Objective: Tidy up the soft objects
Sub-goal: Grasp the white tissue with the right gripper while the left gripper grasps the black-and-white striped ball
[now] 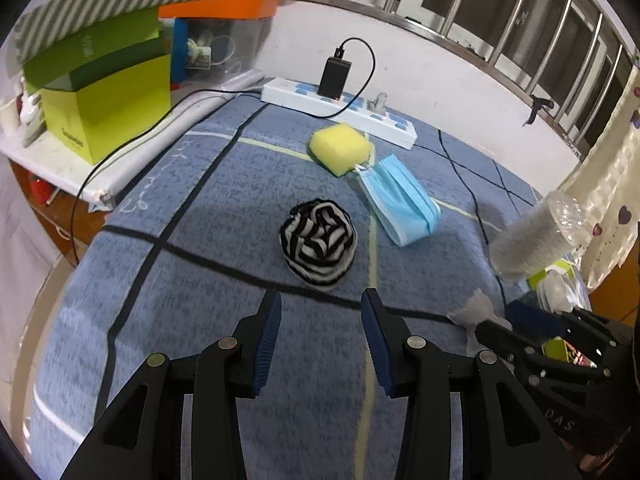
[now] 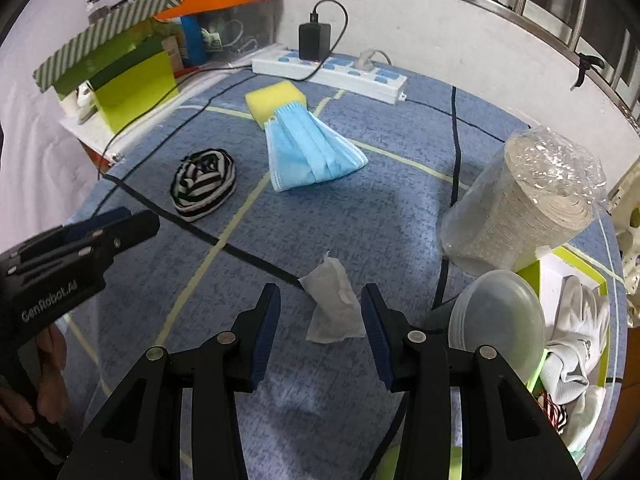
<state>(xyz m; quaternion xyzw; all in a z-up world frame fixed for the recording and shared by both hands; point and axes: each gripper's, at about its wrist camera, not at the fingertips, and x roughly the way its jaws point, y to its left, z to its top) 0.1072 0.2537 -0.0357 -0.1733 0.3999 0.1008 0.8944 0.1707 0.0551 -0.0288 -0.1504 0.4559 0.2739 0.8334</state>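
both grippers angled down over the blue checked bedspread [image 2: 400, 208], jaws apart and empty: right gripper [image 2: 320, 334] above a white wipe [image 2: 334, 308], left gripper [image 1: 320, 338] near the striped sock [image 1: 318, 250].

You have a white power strip [image 1: 340, 110] at the far edge of the blue checked cloth [image 1: 168, 320], a black charger [image 1: 334, 78] plugged into it. Left of it sits a lime box [image 1: 108, 116] under a striped lid [image 1: 116, 4]. To your right stands a wrapped stack of cups [image 2: 516, 204], beside clear plastic lids [image 2: 496, 312].

home bedroom, blue quilt [image 1: 200, 340], heart curtain [image 1: 608, 184]
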